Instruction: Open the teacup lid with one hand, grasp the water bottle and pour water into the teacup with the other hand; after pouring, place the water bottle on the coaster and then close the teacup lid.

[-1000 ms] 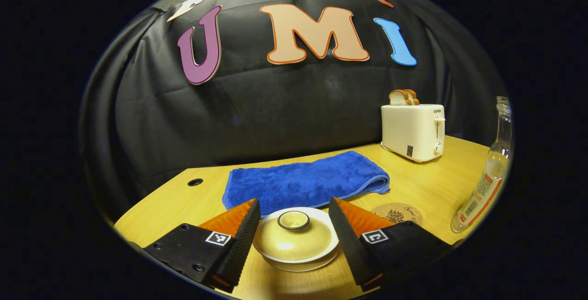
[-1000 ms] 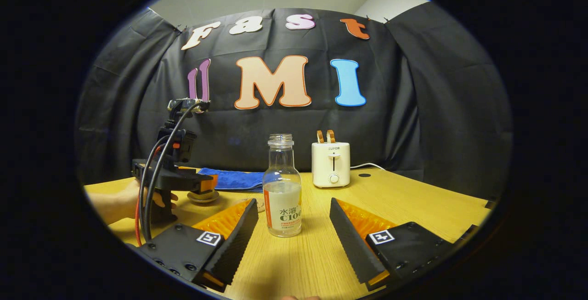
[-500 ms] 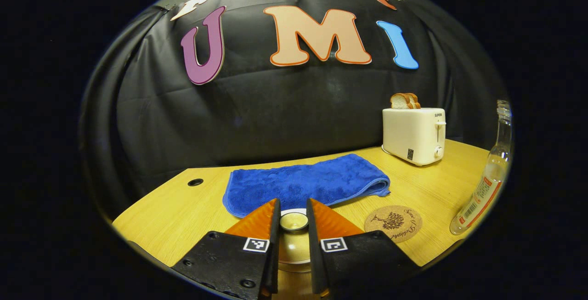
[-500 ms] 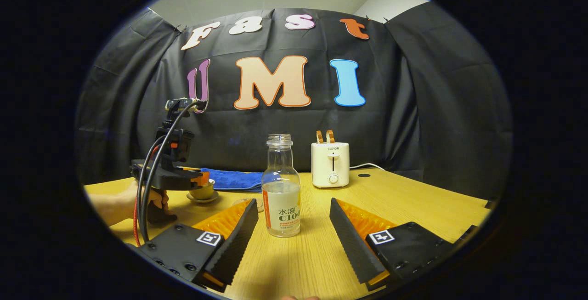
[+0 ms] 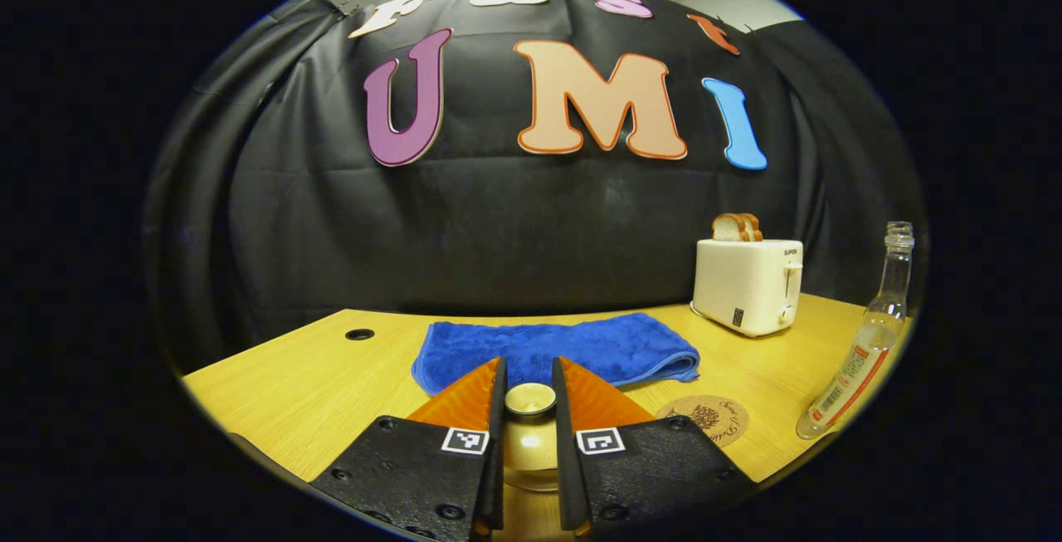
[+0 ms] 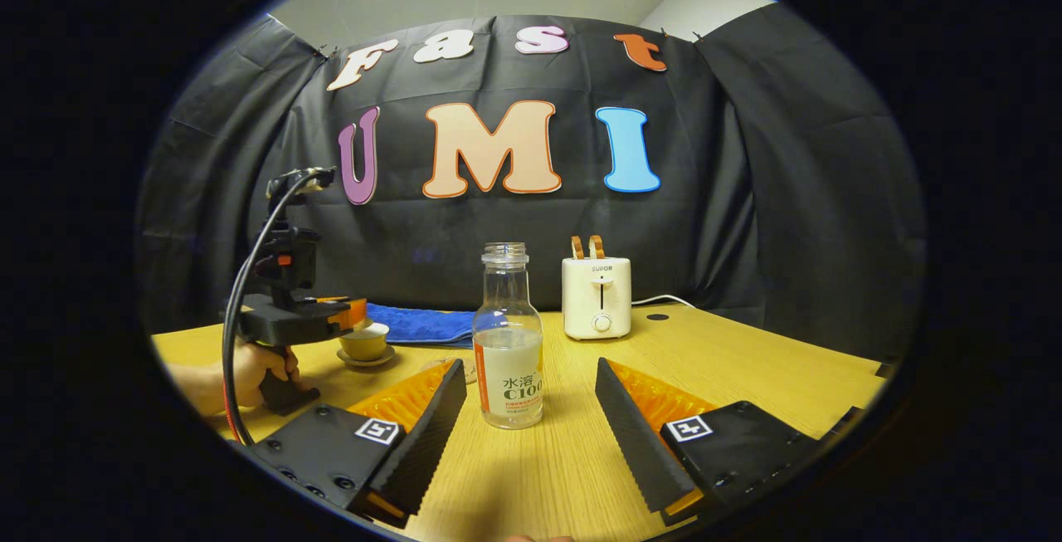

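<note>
My left gripper (image 5: 528,369) is shut on the knob of the pale teacup lid (image 5: 531,399). In the right gripper view that left gripper (image 6: 357,319) holds the lid (image 6: 363,325) just above the open teacup (image 6: 366,344), which stands on its saucer. The clear water bottle (image 6: 508,351), uncapped and partly filled, stands upright on the table. My right gripper (image 6: 528,376) is open, with the bottle a little ahead between its fingers and untouched. From the left gripper view the bottle (image 5: 854,359) is at the far right, and the round cork coaster (image 5: 705,419) lies in front of it.
A folded blue towel (image 5: 556,347) lies behind the cup. A white toaster (image 5: 747,285) with bread slices stands at the back right. The wooden table (image 6: 747,359) has a cable hole (image 5: 359,334). A hand (image 6: 249,368) holds the left gripper's handle.
My left gripper closed on the lid's knob and lifted the lid off the teacup, drawing it up and a little to the left. The right gripper and bottle stayed still.
</note>
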Tool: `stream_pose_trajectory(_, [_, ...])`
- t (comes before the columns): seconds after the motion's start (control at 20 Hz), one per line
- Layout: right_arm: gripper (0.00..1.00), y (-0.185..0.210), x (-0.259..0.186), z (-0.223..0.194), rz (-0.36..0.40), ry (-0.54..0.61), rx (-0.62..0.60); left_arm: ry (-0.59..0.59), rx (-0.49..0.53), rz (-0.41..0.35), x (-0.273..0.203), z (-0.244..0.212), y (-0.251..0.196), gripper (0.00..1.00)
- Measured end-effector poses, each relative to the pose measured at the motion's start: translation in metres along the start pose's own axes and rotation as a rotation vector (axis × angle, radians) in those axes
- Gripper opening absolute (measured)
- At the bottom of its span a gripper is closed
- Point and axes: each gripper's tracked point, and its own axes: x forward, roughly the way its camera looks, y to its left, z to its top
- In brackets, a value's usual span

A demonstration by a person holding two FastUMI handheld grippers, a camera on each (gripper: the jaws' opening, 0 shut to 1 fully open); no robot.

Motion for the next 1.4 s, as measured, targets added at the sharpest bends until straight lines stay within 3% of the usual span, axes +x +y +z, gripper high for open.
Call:
stream_pose_trajectory(0.3, [0.99, 0.001, 0.000, 0.000, 0.007, 0.002, 0.000, 0.015, -0.002, -0.021, -0.020, -0.004, 0.003, 0.24])
stream_pose_trajectory(0.7, [0.99, 0.006, 0.010, -0.002, 0.014, 0.003, 0.000, 0.006, 0.001, -0.046, -0.092, -0.001, 0.041, 0.22])
stream_pose_trajectory(1.0, [1.00, 0.025, 0.043, -0.004, 0.052, 0.009, 0.002, 0.003, -0.001, -0.055, -0.131, -0.001, 0.050, 0.23])
stream_pose_trajectory(1.4, [0.99, 0.027, 0.099, -0.006, 0.056, 0.012, 0.004, 0.002, -0.002, -0.060, -0.144, -0.001, 0.051, 0.24])
